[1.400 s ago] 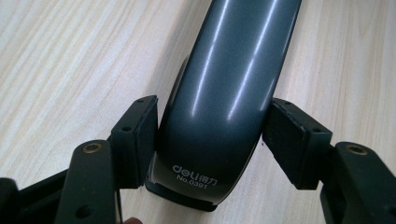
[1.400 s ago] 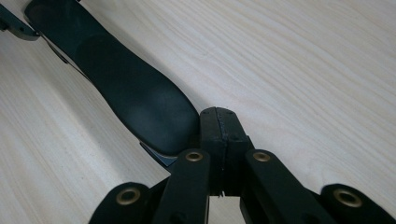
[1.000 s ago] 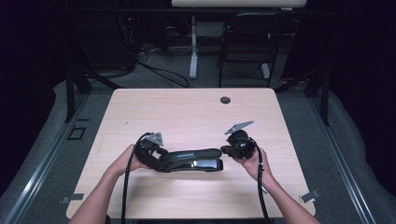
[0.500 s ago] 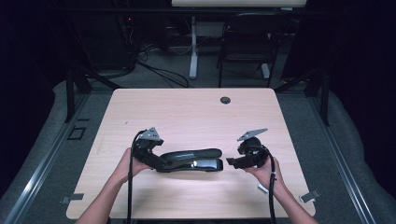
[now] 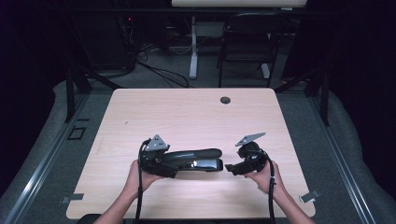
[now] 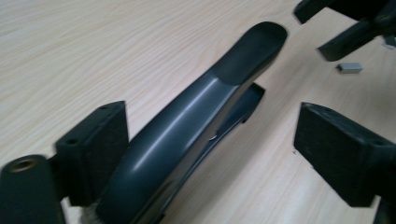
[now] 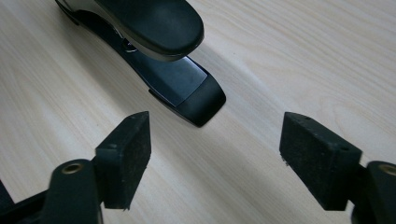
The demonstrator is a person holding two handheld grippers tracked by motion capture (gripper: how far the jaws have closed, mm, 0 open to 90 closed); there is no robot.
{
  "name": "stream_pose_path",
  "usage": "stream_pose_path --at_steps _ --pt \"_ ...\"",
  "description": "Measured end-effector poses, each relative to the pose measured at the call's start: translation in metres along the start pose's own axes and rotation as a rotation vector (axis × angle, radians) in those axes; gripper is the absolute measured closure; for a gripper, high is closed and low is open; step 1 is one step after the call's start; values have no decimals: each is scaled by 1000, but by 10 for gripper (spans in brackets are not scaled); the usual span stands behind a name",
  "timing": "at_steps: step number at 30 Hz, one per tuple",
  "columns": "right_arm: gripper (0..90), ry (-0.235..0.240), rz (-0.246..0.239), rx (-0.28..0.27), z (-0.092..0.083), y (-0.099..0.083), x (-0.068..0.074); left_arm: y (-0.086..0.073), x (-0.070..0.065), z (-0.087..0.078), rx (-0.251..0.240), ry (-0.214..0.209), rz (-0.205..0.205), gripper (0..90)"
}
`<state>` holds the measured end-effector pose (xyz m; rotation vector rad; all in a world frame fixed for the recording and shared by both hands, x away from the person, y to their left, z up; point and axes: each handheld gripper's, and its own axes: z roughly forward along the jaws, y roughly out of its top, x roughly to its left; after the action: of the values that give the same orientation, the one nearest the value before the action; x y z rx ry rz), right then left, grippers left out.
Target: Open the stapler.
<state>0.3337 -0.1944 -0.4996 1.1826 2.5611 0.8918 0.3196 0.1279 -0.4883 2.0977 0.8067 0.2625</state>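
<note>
A black stapler (image 5: 194, 158) lies flat on the wooden table (image 5: 187, 112), its nose pointing right. My left gripper (image 5: 173, 165) is at its rear end. In the left gripper view the stapler (image 6: 196, 116) runs between the jaws of that gripper (image 6: 210, 135), close to one pad (image 6: 93, 144) and far from the other. These jaws are open and have just been closing a little. My right gripper (image 5: 229, 168) stands open just right of the nose, apart from it, with bare table between its pads. Its jaws (image 7: 215, 144) have just been opening, and the stapler's nose (image 7: 187, 93) lies ahead of them.
A small grey block (image 6: 350, 67) lies on the table near the right gripper's jaws (image 6: 345, 28). A round cable hole (image 5: 225, 100) sits near the far edge. A chair (image 5: 245, 46) and desk legs stand beyond the table.
The right gripper has come off the stapler's nose, opened its jaws and drawn back to the right. The left gripper's jaws stand wider at the stapler's rear.
</note>
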Motion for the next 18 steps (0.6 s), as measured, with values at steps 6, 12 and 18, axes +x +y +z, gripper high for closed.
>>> stream_pose_path --at_steps 6,12,18 --pt "615 11 -20 -34 1 1 2 0 -26 13 -20 -8 45 329" --pt "783 22 -53 -27 8 0 9 -5 -37 31 12 6 43 535" --pt "848 25 -87 -4 19 2 15 -13 -41 55 55 53 25 713"
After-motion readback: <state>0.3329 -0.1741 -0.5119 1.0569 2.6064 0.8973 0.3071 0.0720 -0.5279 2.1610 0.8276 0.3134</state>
